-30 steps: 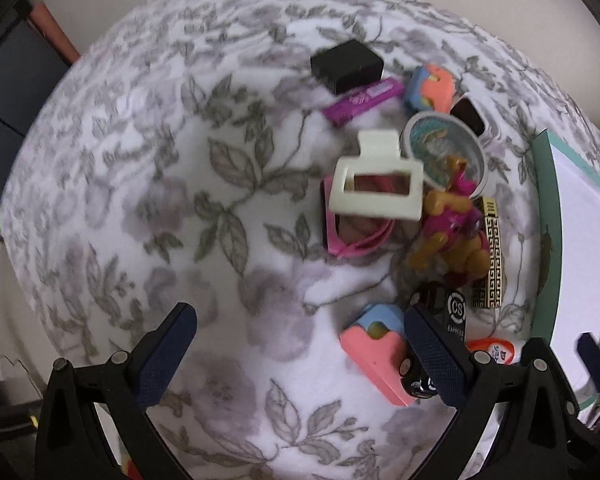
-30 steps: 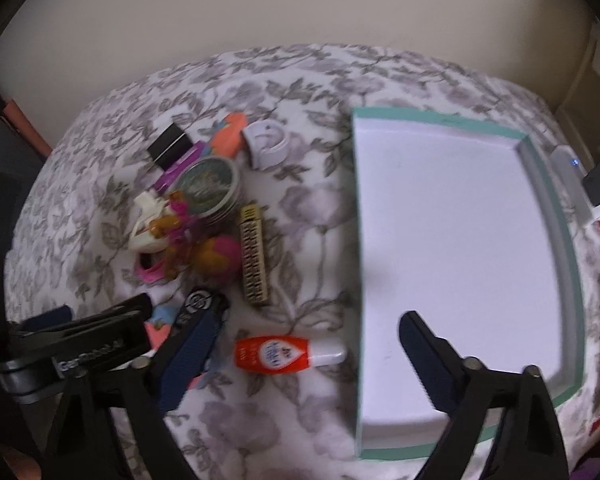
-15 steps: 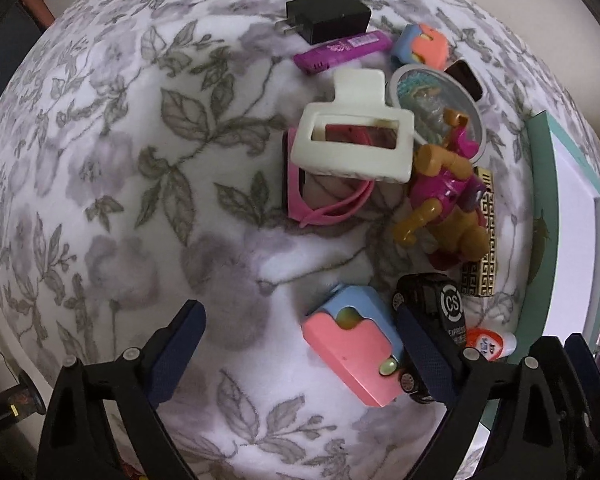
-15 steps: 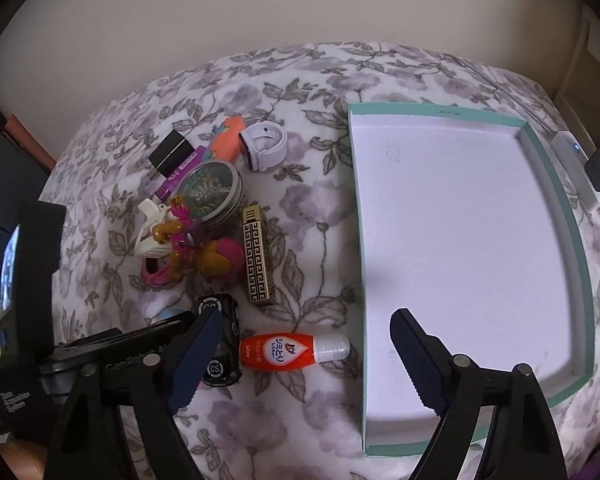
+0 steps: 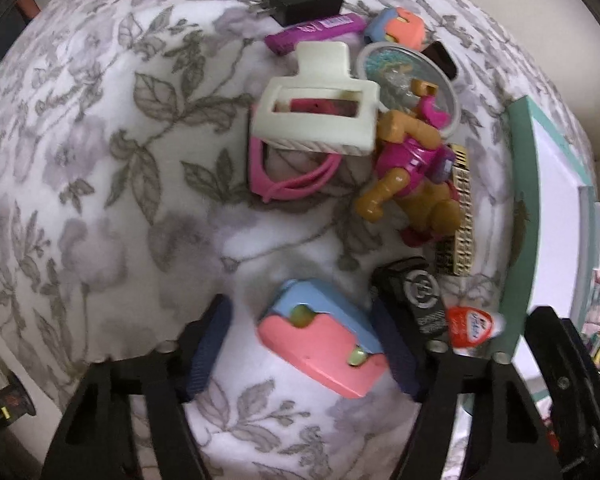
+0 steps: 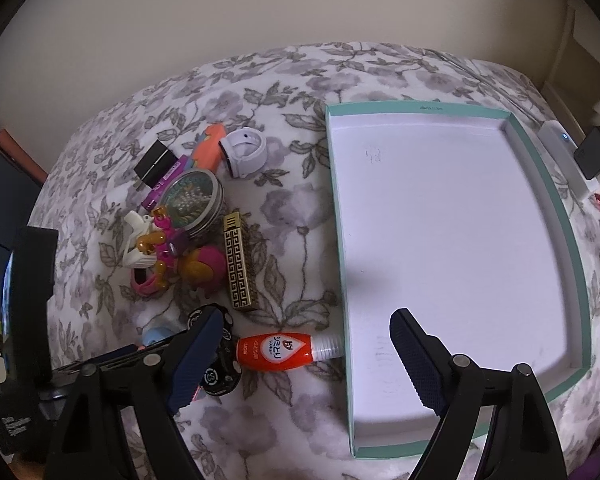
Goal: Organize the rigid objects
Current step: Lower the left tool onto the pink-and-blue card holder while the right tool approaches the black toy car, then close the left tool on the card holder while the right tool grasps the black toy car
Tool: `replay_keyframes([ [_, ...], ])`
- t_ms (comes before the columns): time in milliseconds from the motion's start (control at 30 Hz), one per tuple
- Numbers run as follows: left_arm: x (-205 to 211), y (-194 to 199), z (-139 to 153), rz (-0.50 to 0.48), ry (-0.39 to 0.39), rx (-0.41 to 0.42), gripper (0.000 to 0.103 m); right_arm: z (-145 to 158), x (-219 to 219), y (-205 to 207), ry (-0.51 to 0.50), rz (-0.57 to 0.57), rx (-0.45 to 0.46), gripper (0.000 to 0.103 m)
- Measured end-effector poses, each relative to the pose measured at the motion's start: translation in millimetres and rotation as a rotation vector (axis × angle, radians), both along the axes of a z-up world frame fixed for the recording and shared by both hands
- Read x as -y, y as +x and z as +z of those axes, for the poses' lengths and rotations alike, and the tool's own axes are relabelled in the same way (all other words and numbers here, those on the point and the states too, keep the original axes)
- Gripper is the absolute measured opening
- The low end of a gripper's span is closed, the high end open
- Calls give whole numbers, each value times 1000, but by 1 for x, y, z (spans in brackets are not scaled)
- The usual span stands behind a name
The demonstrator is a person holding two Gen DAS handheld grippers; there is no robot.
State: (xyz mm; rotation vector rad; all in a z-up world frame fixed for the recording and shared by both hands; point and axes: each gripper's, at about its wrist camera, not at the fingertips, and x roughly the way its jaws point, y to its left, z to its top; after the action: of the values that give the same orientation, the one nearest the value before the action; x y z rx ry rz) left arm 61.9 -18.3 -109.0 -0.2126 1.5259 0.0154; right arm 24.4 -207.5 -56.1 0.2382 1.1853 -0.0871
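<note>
Pink-and-blue toys [image 5: 324, 346]: 2; hair clip [image 5: 316, 116]: 1; tray [image 6: 540, 168]: 1

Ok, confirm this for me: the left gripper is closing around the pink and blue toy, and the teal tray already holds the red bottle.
Not quite. The teal tray is empty; the red bottle lies on the bedspread just outside it, per the right wrist view. The left gripper is closing around the pink and blue toy.
</note>
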Motion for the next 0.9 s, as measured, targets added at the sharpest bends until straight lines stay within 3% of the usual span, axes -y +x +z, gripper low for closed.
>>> replay_keyframes([
  [200,8,-12,-6,-36,21,0,61,0,1,-1,-10,-3,0,85],
  [333,14,-13,-8,-70,75,23,52,-2,-3,0,-15,12,-4,83],
  [467,3,-6,-12,-38,67,23,48,-5,-14,1,-9,63,-8,82],
  [600,-9,-4,-14,-10,138,37,48,-8,-28,2,-11,121,-13,75],
  [700,-21,-3,-16,30,143,37,48,-11,-37,2,-3,158,-21,63],
  [900,-42,-4,-18,88,171,41,48,-16,-62,1,4,266,-34,51],
])
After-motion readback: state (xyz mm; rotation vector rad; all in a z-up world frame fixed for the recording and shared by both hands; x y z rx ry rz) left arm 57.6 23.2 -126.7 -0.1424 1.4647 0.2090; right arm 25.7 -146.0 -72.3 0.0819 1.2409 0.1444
